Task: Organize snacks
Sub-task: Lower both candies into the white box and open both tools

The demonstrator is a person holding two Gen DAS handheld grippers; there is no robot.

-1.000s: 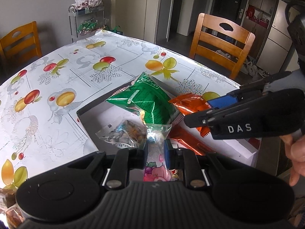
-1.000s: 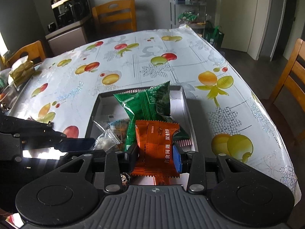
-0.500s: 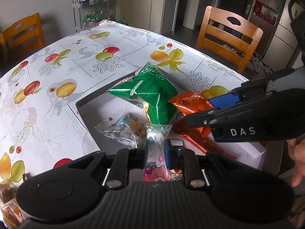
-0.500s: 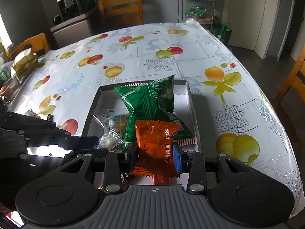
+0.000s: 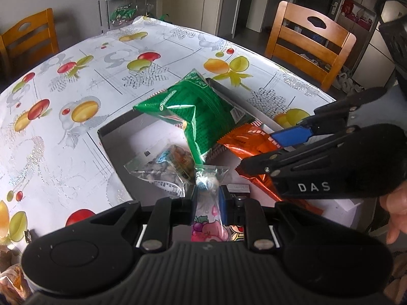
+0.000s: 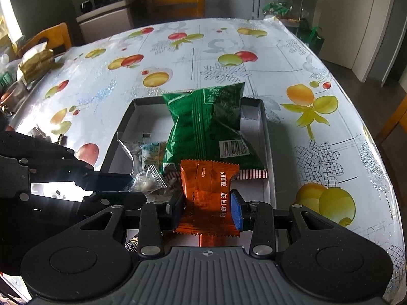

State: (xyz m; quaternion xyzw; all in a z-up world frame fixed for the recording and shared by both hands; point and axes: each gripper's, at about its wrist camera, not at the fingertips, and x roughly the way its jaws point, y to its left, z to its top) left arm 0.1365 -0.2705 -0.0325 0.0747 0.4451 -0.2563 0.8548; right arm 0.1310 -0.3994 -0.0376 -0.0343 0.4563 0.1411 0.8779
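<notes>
We see 2 hand-held grippers over a shallow box (image 6: 270, 150) that sits near the front edge of a table (image 6: 101, 86) covered with a fruit-print cloth.

The left gripper (image 5: 208, 198) has its jaws pressed almost fully together on a small clear candy packet (image 5: 209, 178), pinched at its narrow middle; the packet's pink printed end hangs below the fingers. In the right wrist view this gripper comes in from the left edge of the picture, at the box's left side.

The right gripper (image 6: 207, 208) has its jaws part-way apart and clamped on the 2 sides of an orange snack packet (image 6: 208, 190), which stands upright between the pads above the box's near end. In the left wrist view the same gripper reaches in from the right, a hand (image 5: 396, 216) behind it.

Inside the box, a green snack bag (image 6: 206, 127) leans against the far wall, its top past the rim. A clear bag of mixed snacks (image 6: 142, 152) lies at the box's left side, touching the green bag.
</notes>
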